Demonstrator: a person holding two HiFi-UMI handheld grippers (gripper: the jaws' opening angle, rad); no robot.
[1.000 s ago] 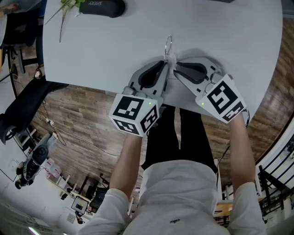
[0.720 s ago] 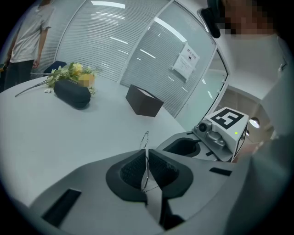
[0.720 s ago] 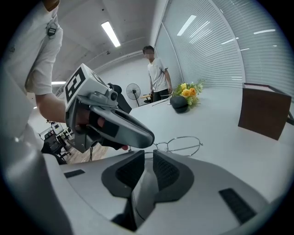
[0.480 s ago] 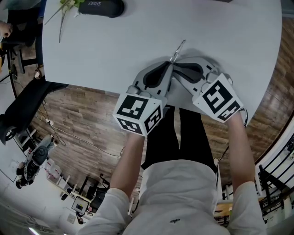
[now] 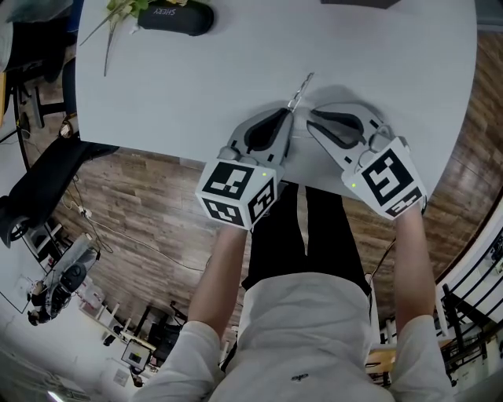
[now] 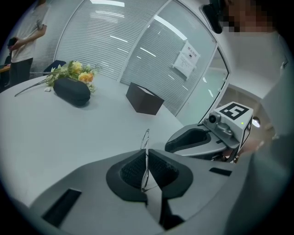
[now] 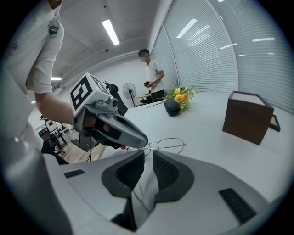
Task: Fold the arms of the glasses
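Thin wire-framed glasses [image 5: 299, 92] stand on edge above the white table [image 5: 196, 78], near its front edge. My left gripper [image 5: 284, 118] is shut on them; in the left gripper view the frame [image 6: 146, 137] runs upright between the pressed pads. My right gripper [image 5: 312, 120] sits just right of the glasses, its jaws a narrow gap apart and its pads pressing on nothing. In the right gripper view the lens rims [image 7: 166, 143] lie just ahead of its tips [image 7: 148, 158], beside the left gripper [image 7: 143, 139]. A fine wire shows low in that gap.
A black glasses case [image 5: 174, 16] and a sprig of flowers [image 5: 118, 12] lie at the far left of the table. A dark brown box [image 7: 248, 117] stands at the far side. A person [image 7: 151, 69] stands beyond the table. Wooden floor lies below the near edge.
The glasses tipped from upright to leaning right. The right gripper closed in on them, then drew back a little to the right. The left gripper shifted slightly right.
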